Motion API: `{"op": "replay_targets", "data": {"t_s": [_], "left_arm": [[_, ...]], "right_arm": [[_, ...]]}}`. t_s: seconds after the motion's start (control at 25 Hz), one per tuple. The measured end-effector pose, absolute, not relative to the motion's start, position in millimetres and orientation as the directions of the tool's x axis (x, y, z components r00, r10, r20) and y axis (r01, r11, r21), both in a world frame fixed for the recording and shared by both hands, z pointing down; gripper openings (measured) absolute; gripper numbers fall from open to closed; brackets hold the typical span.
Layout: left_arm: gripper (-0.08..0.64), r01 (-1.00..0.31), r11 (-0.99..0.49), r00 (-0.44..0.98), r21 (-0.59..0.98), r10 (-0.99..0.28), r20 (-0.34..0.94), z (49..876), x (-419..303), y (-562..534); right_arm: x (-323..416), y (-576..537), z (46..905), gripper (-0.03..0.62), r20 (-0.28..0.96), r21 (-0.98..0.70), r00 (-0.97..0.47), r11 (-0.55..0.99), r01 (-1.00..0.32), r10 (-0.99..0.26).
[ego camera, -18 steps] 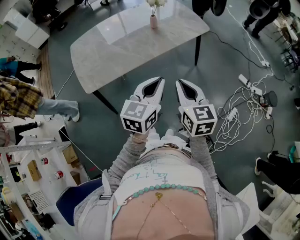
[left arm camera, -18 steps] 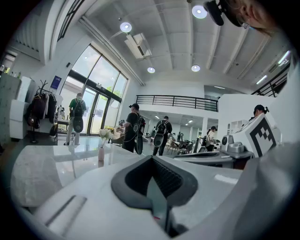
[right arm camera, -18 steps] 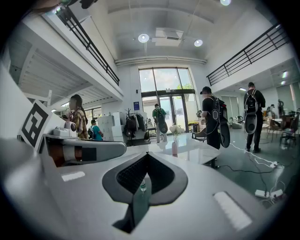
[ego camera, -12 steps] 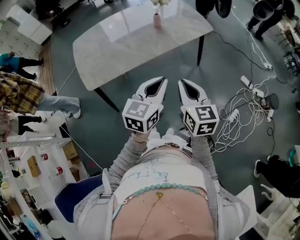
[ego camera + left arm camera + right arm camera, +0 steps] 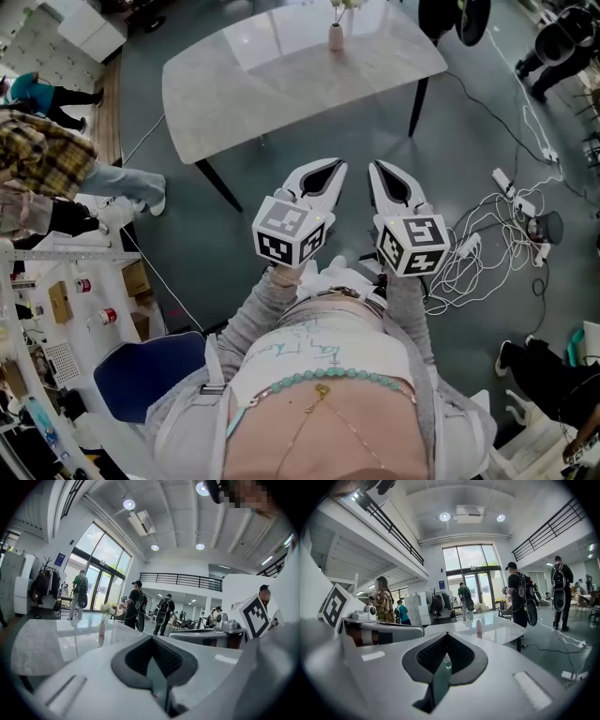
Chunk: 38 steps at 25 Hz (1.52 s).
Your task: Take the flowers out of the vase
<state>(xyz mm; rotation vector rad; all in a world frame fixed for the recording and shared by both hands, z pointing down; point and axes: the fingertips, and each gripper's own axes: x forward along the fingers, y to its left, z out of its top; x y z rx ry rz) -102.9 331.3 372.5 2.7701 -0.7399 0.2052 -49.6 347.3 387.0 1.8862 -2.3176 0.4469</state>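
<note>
A small pink vase [image 5: 336, 36] with pale flowers [image 5: 343, 6] stands at the far side of a grey marble table [image 5: 281, 84]. In the head view my left gripper [image 5: 325, 172] and right gripper [image 5: 385, 174] are held side by side in front of my body, well short of the table. Both are shut with nothing between the jaws. The left gripper view shows the vase [image 5: 101, 629] and flowers [image 5: 107, 608] far off beyond the left gripper [image 5: 153, 642]. The right gripper view shows the vase [image 5: 479, 626] on the table past the right gripper [image 5: 446, 642].
White cables and power strips [image 5: 492, 220] lie tangled on the floor at right. A blue chair [image 5: 150, 373] sits at my lower left beside a shelf [image 5: 56, 309]. A person in a plaid shirt [image 5: 47, 173] stands at left; others with backpacks [image 5: 136, 609] stand behind the table.
In the head view the table and vase have slid rightward and slightly lower, so the table sits nearer. Both grippers stay side by side and shut.
</note>
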Motion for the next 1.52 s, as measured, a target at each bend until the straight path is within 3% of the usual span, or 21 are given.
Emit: {"op": "replay_targets", "data": {"t_s": [0.6, 1.52], "left_arm": [[0.0, -0.521, -0.815, 0.852, 0.255, -0.482, 0.203, 382, -82, 300], [0.0, -0.414, -0.878, 0.907, 0.241, -0.375, 0.192, 382, -33, 148]], "right_arm": [[-30, 320, 394, 0.026, 0.284, -0.154, -0.239, 0.202, -0.967, -0.928], [3, 164, 388, 0.026, 0.296, -0.105, -0.191, 0.167, -0.98, -0.936]]}}
